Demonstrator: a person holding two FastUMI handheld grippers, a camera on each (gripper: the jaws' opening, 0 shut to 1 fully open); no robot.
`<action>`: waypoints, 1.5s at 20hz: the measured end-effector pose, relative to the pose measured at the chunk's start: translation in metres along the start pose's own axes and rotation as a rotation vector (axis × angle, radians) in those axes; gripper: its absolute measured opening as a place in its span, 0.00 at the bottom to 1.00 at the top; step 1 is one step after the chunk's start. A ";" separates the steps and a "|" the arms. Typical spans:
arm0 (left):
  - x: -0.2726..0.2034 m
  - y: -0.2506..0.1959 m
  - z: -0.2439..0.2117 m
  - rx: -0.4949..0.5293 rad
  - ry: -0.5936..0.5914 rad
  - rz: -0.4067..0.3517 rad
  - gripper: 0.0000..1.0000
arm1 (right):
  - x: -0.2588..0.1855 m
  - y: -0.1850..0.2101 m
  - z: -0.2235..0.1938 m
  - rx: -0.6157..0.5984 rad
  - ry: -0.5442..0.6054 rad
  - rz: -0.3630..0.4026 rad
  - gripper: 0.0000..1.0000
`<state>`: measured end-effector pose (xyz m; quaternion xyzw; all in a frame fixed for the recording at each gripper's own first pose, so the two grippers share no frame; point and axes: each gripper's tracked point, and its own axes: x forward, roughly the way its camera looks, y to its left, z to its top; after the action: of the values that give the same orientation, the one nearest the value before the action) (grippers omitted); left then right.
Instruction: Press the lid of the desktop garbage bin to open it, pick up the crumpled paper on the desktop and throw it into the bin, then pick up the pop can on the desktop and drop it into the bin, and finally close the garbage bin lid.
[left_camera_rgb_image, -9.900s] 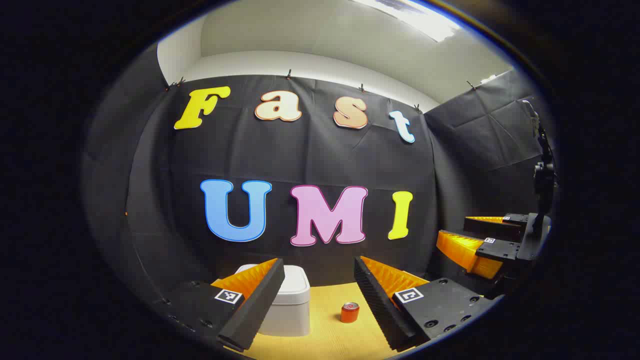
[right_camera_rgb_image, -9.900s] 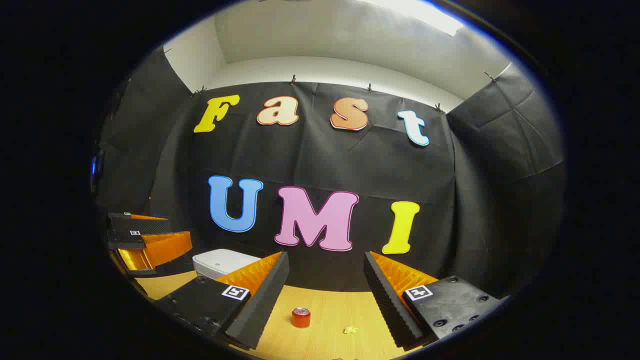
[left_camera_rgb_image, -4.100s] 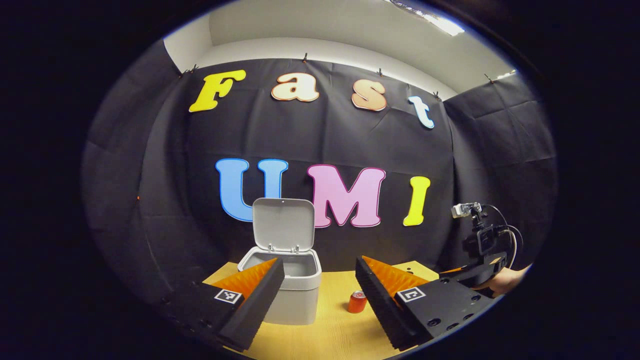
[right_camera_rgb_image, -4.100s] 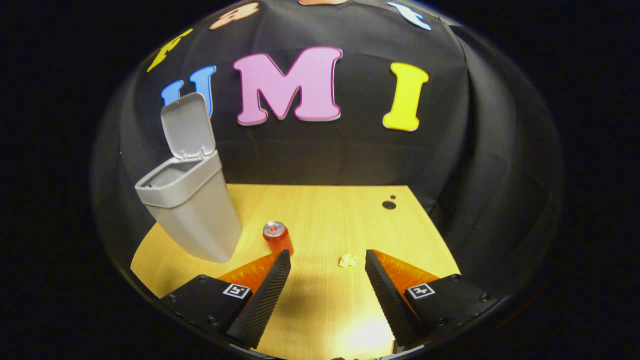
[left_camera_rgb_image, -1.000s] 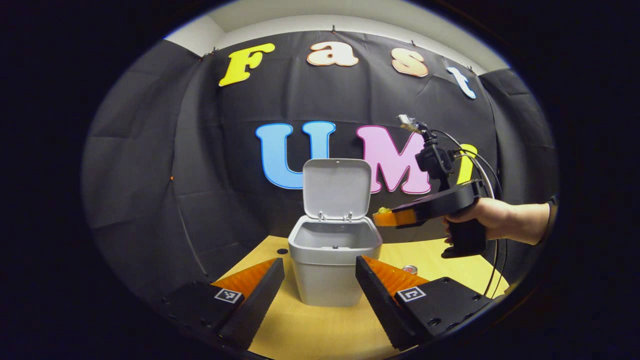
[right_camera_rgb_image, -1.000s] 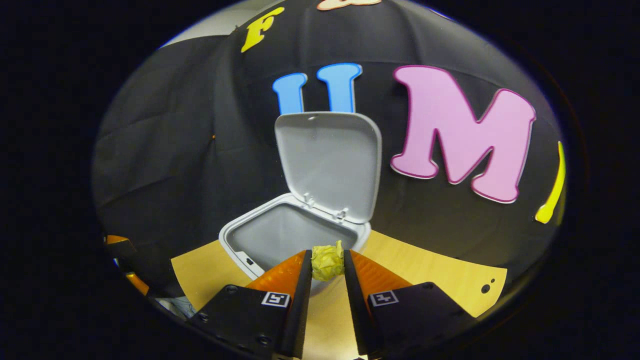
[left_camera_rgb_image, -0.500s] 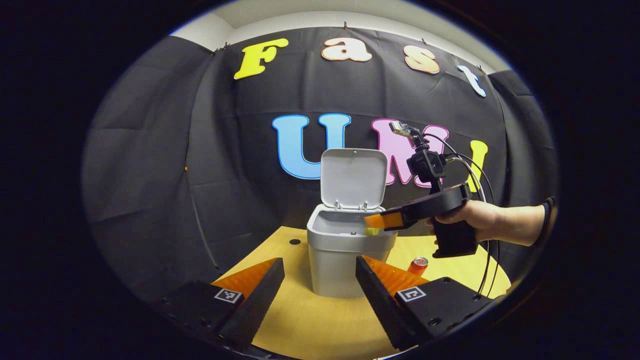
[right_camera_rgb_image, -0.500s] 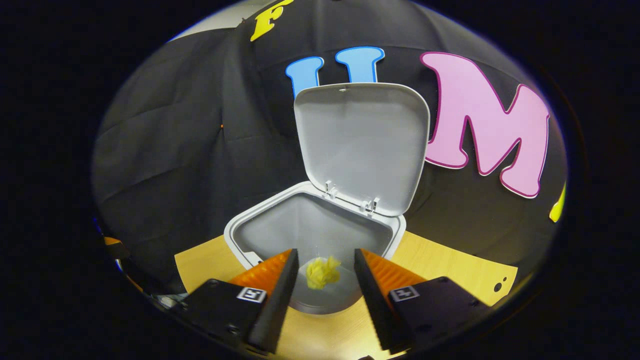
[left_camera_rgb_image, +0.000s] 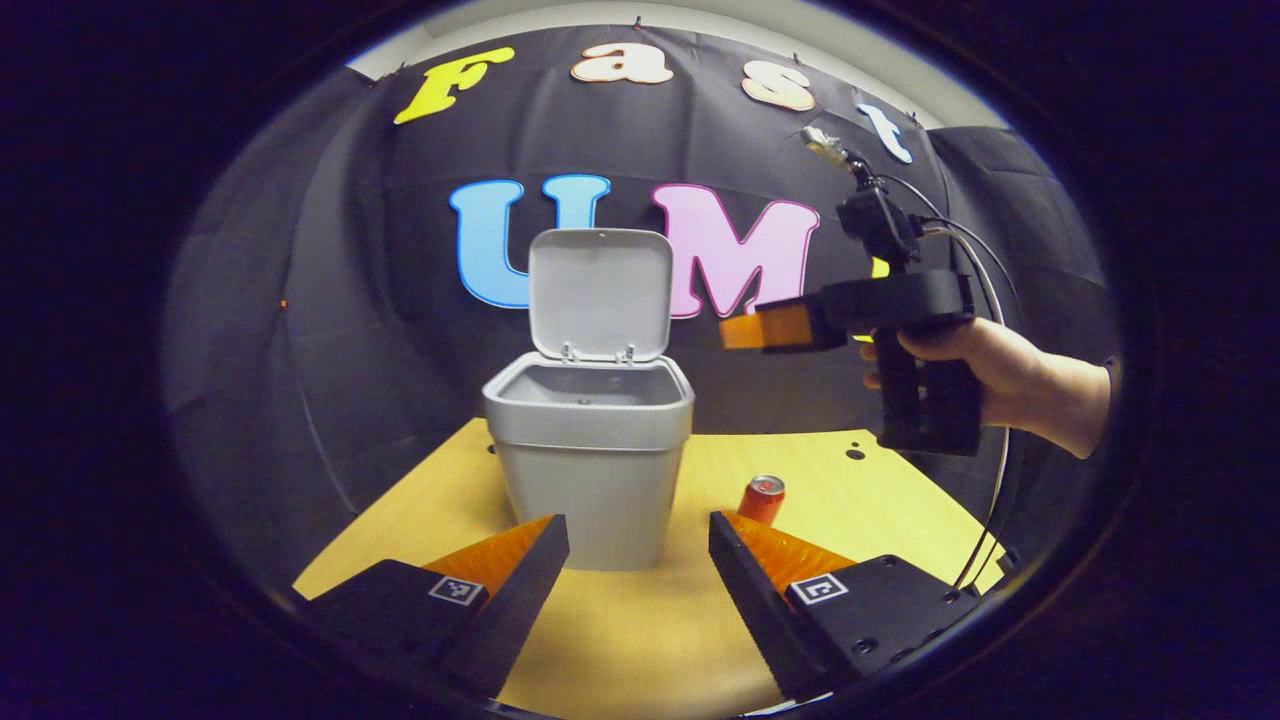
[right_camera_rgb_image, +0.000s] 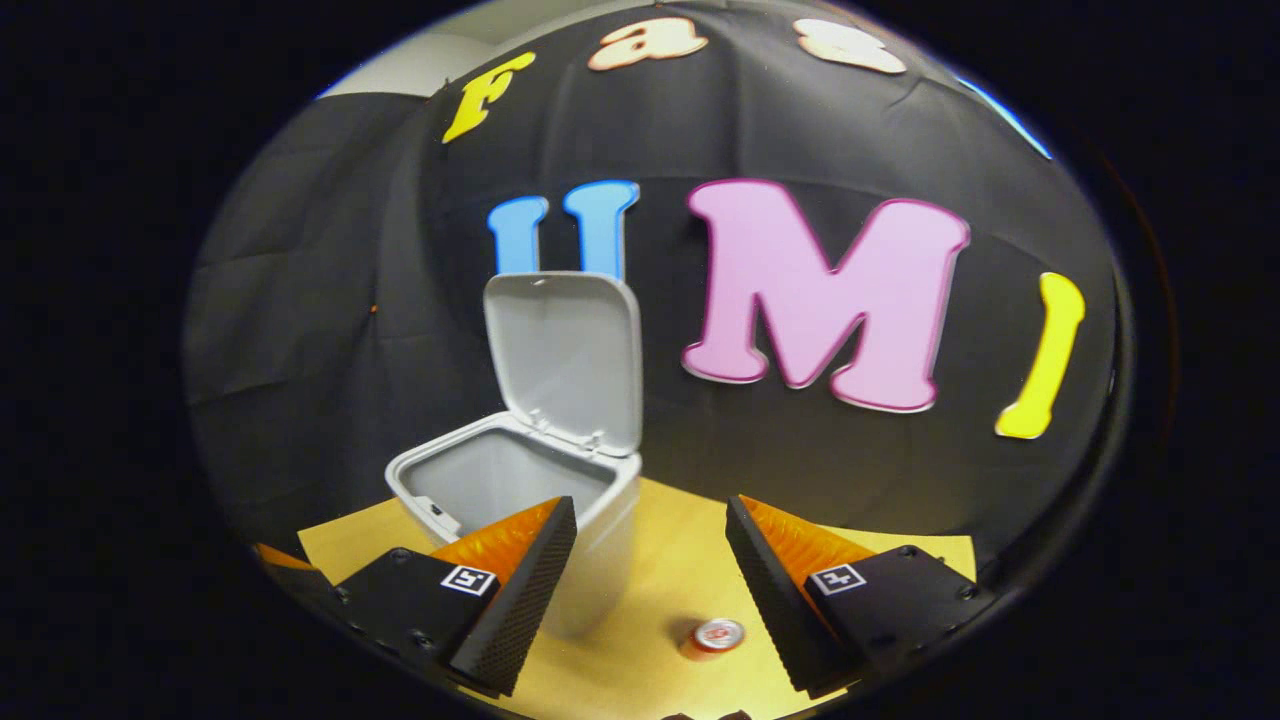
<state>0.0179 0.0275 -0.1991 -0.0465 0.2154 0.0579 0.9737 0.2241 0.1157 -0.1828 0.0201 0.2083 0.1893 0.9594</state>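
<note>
R claw (right_camera_rgb_image: 650, 590) spread, empty; pop can (right_camera_rgb_image: 716, 634) on tabletop (right_camera_rgb_image: 640, 640) just below, garbage bin (right_camera_rgb_image: 520, 480) w/ lid (right_camera_rgb_image: 565, 355) up at left. L claw (left_camera_rgb_image: 638, 590) spread too, bin ahead.

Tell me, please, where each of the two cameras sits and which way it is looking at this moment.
Left gripper view: rides on the left gripper, low over the table, facing the open bin; its own two fingers show spread at the bottom, with the right gripper and the hand holding it farther off.
Right gripper view: rides on the right gripper, higher, looking down past the bin; its own fingers show spread.
Shared: bin, raised lid, pop can, table.
</note>
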 end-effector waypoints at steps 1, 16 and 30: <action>0.012 -0.015 -0.009 -0.004 0.006 -0.036 0.95 | -0.011 -0.024 0.001 0.009 -0.021 -0.047 0.97; 0.231 -0.131 -0.134 0.046 0.115 -0.188 0.96 | -0.123 -0.275 -0.076 0.042 -0.103 -0.596 0.97; 0.310 -0.151 -0.142 0.078 0.072 -0.196 0.95 | -0.119 -0.313 -0.150 0.077 0.046 -0.644 0.97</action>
<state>0.2589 -0.1096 -0.4489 -0.0317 0.2469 -0.0477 0.9673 0.1741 -0.2243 -0.3099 -0.0146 0.2327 -0.1317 0.9635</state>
